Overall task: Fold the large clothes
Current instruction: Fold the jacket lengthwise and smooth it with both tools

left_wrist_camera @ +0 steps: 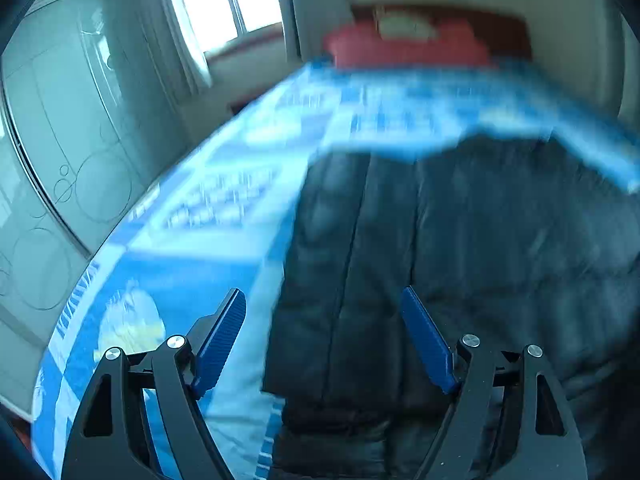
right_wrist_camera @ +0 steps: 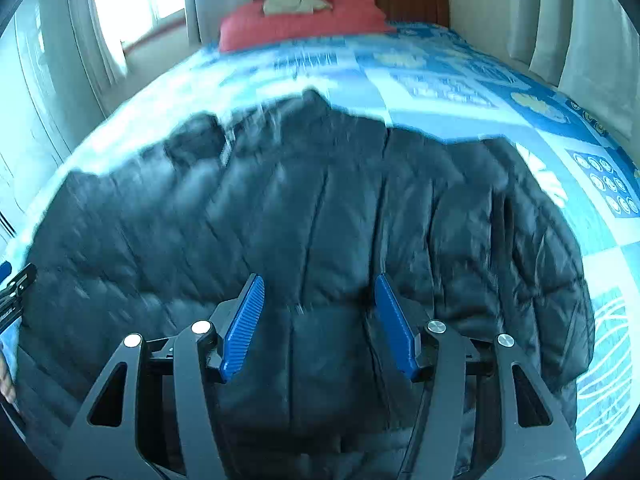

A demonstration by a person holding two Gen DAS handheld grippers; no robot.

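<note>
Centrally, a dark quilted puffer jacket (right_wrist_camera: 304, 216) lies spread across a blue patterned bedspread (right_wrist_camera: 440, 80), reaching nearly from one side of the bed to the other. It looks bulky and only loosely gathered, so most of the folding seems left to do. Just above its near edge, the right gripper (right_wrist_camera: 320, 320) hovers with jaws apart, holding nothing. The left gripper (left_wrist_camera: 324, 336) hangs wide open over the jacket's left edge. Beyond, a red pillow (right_wrist_camera: 300, 24) rests against the headboard.

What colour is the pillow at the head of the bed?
Red pillow, clearest in the right wrist view.
</note>
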